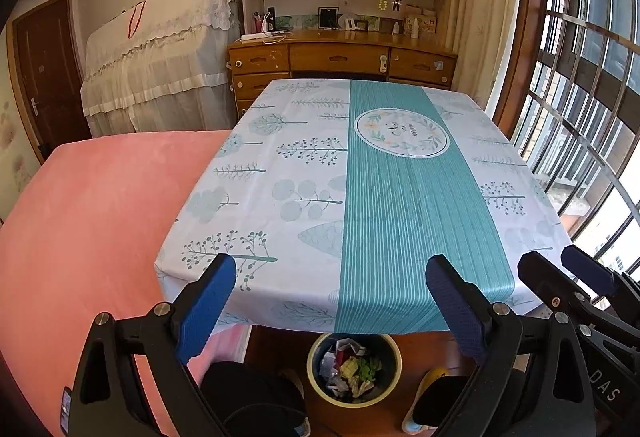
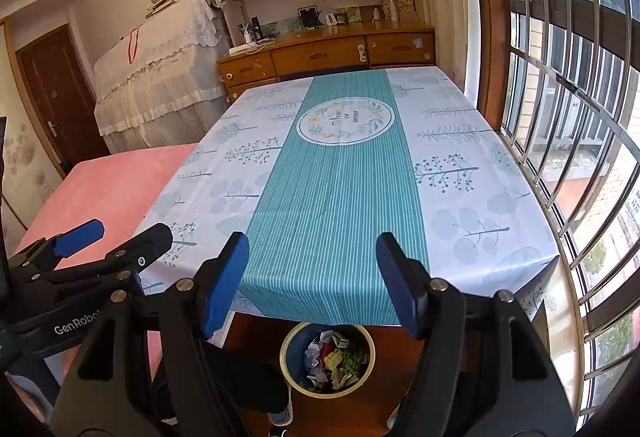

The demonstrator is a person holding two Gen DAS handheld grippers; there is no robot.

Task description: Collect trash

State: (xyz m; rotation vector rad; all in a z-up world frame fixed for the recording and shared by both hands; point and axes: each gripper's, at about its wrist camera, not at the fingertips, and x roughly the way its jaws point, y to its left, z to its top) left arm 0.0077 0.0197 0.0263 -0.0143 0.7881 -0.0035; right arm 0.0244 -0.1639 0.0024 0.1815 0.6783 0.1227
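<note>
A round bin (image 1: 389,351) (image 2: 295,347) stands on the wooden floor under the table's near edge, holding crumpled paper and wrappers (image 1: 352,367) (image 2: 334,357). The table wears a white and teal cloth (image 1: 380,197) (image 2: 332,197) with nothing lying on it. My left gripper (image 1: 331,263) (image 2: 126,231) hovers over the near table edge, open, with only air between its blue pads. My right gripper (image 2: 313,241) (image 1: 560,263) is beside it on the right, open too and holding nothing. Both sit above and in front of the bin.
A pink bed (image 1: 80,237) (image 2: 112,181) adjoins the table on the left. A barred window (image 1: 580,117) (image 2: 560,97) runs along the right. A wooden desk with drawers (image 1: 340,57) stands behind the table. A person's legs and shoes (image 1: 424,397) flank the bin.
</note>
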